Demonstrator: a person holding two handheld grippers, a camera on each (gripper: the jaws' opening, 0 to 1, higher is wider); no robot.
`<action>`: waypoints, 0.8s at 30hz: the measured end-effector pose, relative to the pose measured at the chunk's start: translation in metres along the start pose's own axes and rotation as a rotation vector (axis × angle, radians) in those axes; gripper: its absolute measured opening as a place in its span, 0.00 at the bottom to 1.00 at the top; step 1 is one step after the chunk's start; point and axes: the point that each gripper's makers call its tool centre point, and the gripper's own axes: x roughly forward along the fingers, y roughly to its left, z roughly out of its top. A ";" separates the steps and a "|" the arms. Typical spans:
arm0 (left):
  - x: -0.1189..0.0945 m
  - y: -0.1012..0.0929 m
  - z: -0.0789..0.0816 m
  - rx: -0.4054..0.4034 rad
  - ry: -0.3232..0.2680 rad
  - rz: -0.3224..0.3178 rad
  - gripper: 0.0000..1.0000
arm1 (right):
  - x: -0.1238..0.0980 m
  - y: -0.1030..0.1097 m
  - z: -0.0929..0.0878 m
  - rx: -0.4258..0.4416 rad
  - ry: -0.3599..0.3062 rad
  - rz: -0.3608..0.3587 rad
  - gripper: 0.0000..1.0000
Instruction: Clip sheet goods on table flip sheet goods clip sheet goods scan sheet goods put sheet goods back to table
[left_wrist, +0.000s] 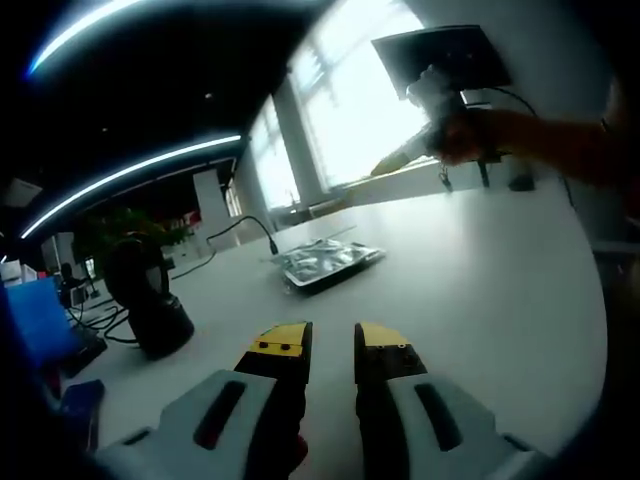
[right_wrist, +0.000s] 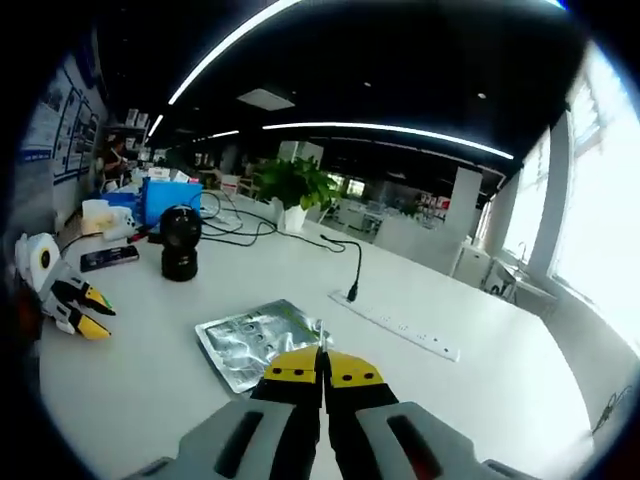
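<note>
table white, wide, sheet goods lying flat on it near the power strip. silver foil pack, also seen in left gripper view, well ahead of the jaws. right gripper pressed together, tips just at the pack's near edge, nothing pinched. left gripper spread, empty, above bare table. judged: first clip step pending; next calls for opening right jaws, then closing over the pack's edge.
</note>
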 end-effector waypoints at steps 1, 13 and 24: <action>0.000 0.000 0.000 0.000 0.000 0.000 0.09 | -0.003 0.000 -0.002 0.002 -0.001 -0.001 0.00; -0.002 0.001 0.002 -0.014 -0.008 0.003 0.09 | -0.036 -0.004 -0.030 0.087 -0.019 -0.028 0.00; -0.002 0.000 0.001 0.001 -0.003 0.003 0.09 | -0.073 0.007 -0.044 0.130 -0.063 -0.029 0.00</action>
